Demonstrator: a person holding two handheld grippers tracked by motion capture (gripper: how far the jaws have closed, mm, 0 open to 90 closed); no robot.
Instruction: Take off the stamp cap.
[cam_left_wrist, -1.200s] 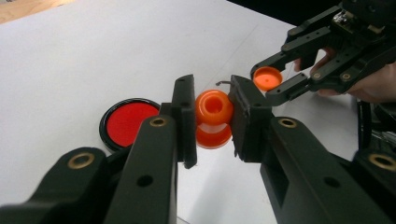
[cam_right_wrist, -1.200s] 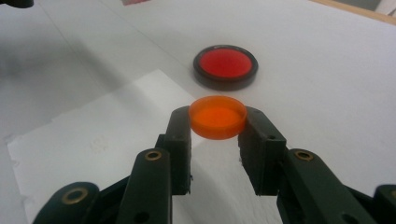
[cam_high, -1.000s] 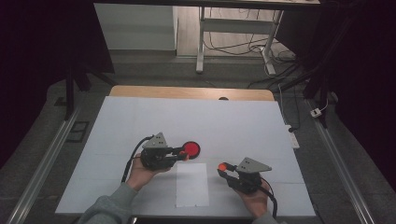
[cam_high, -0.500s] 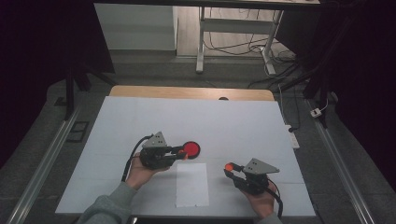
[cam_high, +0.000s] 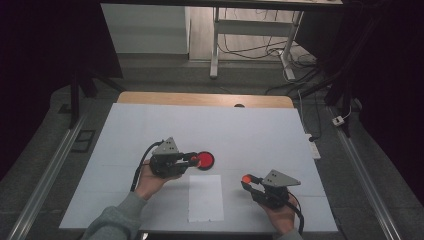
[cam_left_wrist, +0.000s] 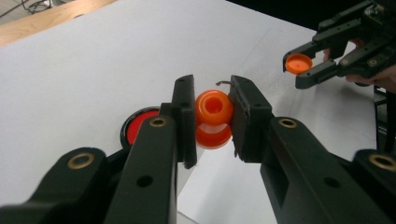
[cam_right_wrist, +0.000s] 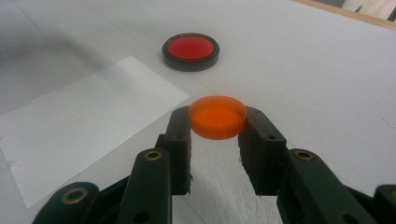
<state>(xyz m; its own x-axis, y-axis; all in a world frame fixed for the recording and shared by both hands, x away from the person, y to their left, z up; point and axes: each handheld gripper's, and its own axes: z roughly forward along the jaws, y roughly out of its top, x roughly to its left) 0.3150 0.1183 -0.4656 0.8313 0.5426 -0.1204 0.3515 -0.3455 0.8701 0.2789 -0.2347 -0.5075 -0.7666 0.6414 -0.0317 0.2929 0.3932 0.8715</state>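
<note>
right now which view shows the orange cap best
The right gripper view: the orange cap sits close, pinched at its sides. The left gripper view shows it farther off; the high view, a small dot.

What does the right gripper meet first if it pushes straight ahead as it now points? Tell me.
Probably the black-rimmed red disc: the right gripper, shut on an orange cap, points roughly at it across bare table. Depth is unclear.

dim room, grey floor (cam_high: 160, 75), white-topped table (cam_high: 250, 130)
</note>
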